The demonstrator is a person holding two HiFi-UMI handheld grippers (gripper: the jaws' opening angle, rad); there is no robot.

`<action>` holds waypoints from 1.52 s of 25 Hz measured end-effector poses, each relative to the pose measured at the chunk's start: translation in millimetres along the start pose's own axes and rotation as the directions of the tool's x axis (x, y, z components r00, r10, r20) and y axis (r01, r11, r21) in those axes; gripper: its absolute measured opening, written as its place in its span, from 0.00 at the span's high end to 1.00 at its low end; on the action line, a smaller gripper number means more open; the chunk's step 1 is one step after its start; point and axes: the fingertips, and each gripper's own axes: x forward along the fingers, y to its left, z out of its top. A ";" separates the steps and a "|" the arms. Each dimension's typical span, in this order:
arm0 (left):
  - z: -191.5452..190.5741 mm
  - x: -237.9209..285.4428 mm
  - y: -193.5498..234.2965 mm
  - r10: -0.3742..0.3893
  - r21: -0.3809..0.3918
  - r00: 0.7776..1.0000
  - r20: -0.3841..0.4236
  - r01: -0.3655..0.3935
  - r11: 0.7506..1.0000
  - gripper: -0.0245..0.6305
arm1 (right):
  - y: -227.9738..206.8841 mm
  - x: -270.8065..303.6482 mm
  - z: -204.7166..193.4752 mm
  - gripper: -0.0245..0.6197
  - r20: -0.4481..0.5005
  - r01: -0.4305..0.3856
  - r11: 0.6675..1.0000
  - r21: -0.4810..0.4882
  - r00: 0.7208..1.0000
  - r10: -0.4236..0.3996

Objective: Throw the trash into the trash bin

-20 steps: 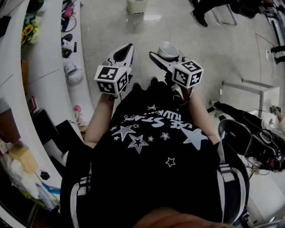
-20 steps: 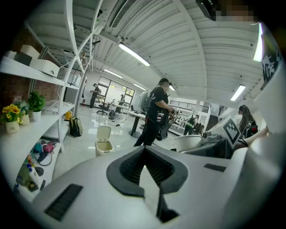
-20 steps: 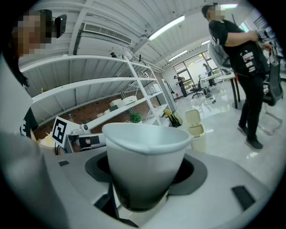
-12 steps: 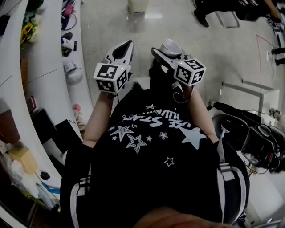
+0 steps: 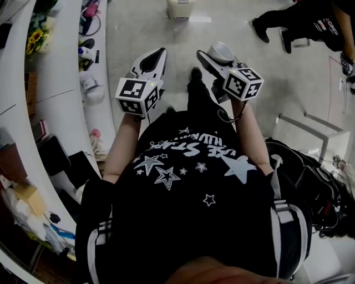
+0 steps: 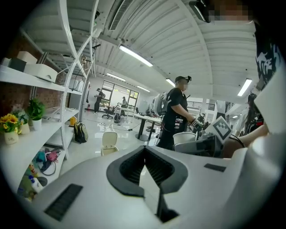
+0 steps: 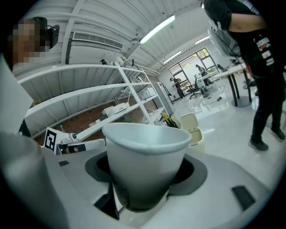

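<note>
A white paper cup (image 5: 221, 52) stands upright between the jaws of my right gripper (image 5: 218, 60), which is shut on it. In the right gripper view the cup (image 7: 145, 156) fills the middle, its base down between the pads. My left gripper (image 5: 157, 55) is level with it on the left, shut and empty; its dark pads (image 6: 134, 167) meet in the left gripper view. A cream trash bin (image 5: 179, 8) with its lid up stands on the floor ahead, also seen as the bin (image 6: 108, 143) and the bin (image 7: 193, 127).
White curved shelves (image 5: 61, 83) with flowers and small items run along the left. Another person (image 5: 302, 19) in black stands ahead at the right, near the bin's line. A white frame (image 5: 310, 119) and black bags lie at the right. A backpack (image 6: 80, 132) leans by the shelves.
Both grippers have shifted up in the head view, the right one also to the right, still with the cup. The other person ahead has walked to the right.
</note>
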 end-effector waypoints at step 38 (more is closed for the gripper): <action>89.4 266.9 104.6 0.133 -0.048 0.991 -0.012 -0.134 0.990 0.95 | -191.6 144.0 158.2 0.48 -0.158 -0.098 0.994 -0.052 0.983 0.089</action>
